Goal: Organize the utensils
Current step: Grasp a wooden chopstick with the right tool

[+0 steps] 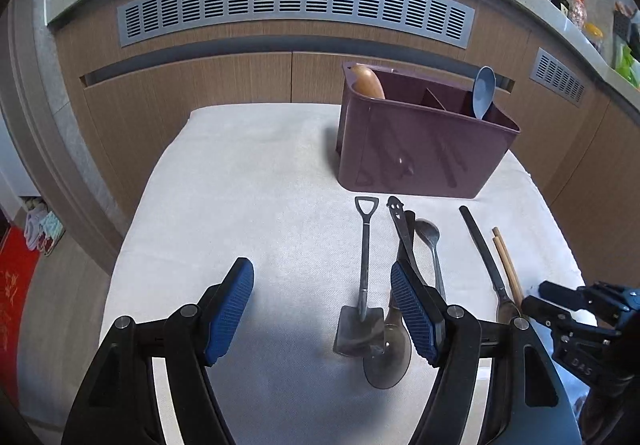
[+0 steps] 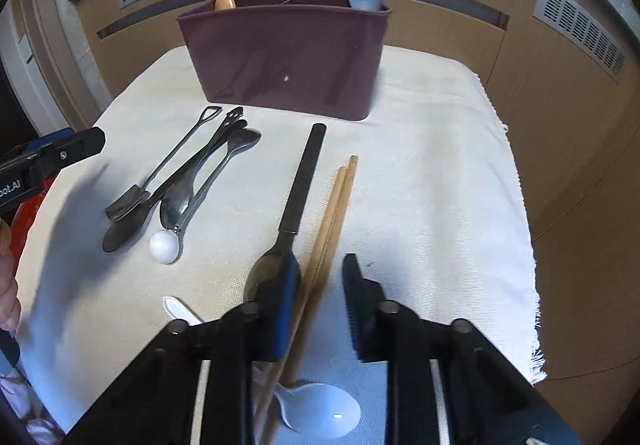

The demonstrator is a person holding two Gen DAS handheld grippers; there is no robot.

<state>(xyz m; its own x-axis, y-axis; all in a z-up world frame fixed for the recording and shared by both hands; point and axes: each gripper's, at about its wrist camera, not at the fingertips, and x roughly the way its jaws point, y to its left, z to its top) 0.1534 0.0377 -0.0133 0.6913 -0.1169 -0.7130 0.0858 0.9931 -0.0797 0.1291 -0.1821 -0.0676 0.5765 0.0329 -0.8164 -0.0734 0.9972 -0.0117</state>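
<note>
Your left gripper stands wide open and has hold of nothing; its blue pads hang over the white cloth, in front of the purple holder and a little to its left. Your right gripper is also in front of the holder, nearer to you. Its jaws show a clear gap, with the pair of wooden chopsticks running between them. The chopsticks lie close against the left pad and apart from the right one, so nothing is clamped. A dark-handled spoon lies just beside the chopsticks, its handle pointing at the holder's front wall. Left of that, still in front of the holder, is a loose bunch of metal spoons that overlap each other, a small shovel-shaped spoon among them and a white ball at their near end. A white spoon lies farthest from the holder, under your right gripper. Inside the holder a blue spoon stands at its right end and a wooden spoon at its left.
</note>
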